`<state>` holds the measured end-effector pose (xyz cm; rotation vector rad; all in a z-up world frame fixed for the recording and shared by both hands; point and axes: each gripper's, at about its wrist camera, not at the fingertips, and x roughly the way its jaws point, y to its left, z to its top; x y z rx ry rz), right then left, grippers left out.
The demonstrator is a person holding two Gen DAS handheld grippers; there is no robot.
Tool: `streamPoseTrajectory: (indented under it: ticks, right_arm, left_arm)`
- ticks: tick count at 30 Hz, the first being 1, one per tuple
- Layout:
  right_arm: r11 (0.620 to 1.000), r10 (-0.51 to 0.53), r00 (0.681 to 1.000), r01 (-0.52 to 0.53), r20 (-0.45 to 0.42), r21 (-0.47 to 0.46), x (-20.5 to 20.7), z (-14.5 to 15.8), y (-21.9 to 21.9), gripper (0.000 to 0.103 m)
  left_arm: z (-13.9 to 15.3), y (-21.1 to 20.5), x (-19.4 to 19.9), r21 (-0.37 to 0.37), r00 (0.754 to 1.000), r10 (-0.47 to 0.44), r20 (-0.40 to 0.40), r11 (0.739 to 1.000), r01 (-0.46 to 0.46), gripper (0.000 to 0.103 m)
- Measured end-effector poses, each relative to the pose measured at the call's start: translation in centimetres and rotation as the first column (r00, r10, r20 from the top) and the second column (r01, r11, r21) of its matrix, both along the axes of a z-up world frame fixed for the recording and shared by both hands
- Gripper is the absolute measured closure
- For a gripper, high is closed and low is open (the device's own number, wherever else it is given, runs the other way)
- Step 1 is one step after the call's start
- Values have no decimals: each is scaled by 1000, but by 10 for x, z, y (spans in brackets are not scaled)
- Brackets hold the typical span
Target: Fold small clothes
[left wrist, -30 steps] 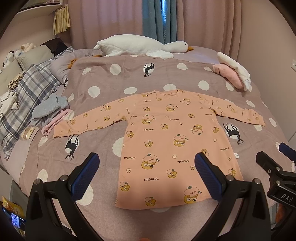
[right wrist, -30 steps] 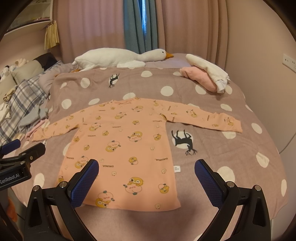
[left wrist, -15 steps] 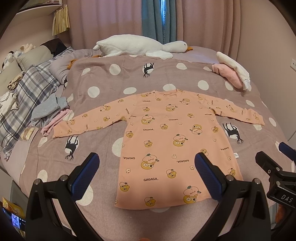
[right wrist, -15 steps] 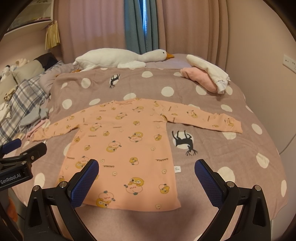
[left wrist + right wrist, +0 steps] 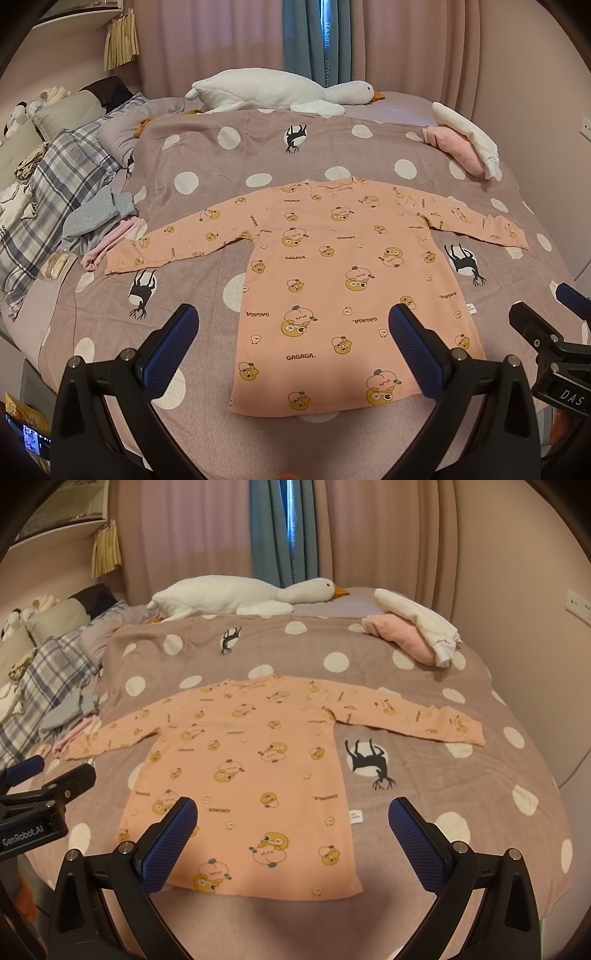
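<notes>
Item: small orange top (image 5: 343,280), long-sleeved, printed with cartoon figures; lies flat on the bed (image 5: 332,147), neck towards the far curtains, hem towards the person; both sleeves stretched straight out to the sides, evidently so that each can be turned in over the body in a single move; no fold made yet, by the look of it.

Left claw (image 5: 291,347): wide open, holding nothing; hangs above the near edge of the bed, its span covering the left half of the hem; placed, it seems, to take the left side of the top.

Right claw (image 5: 291,830): likewise spread wide and empty; sits above the right half of the hem, one blue pad over the cloth and the other out over bare bedspread; in the left wrist view it shows only at the right edge.

Other stock, apart from the work: grey and pink clothes (image 5: 99,225) heaped just beside the left cuff, probably waiting their turn; pink and white bundle (image 5: 413,635) at the far right of the bed, well clear; white goose toy (image 5: 280,92) along the far edge; plaid quilt (image 5: 55,173) to the left.
</notes>
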<state>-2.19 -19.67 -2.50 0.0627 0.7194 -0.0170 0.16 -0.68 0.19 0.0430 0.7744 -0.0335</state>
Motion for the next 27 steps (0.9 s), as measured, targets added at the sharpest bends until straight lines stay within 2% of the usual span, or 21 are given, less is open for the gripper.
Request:
streamPoseTrajectory:
  ticks: [19,27]
  right_arm:
    - [1000,0,1000,0,0,2,-1,-1,-1,1]
    - [1000,-13,1000,14,-17,12,2,-4,-3,1]
  left_arm:
    - [0,-2,0,2,1000,-1,0,1000,1,0]
    - [-10,-11,6,15,1000,-13,-20,1000,13,0]
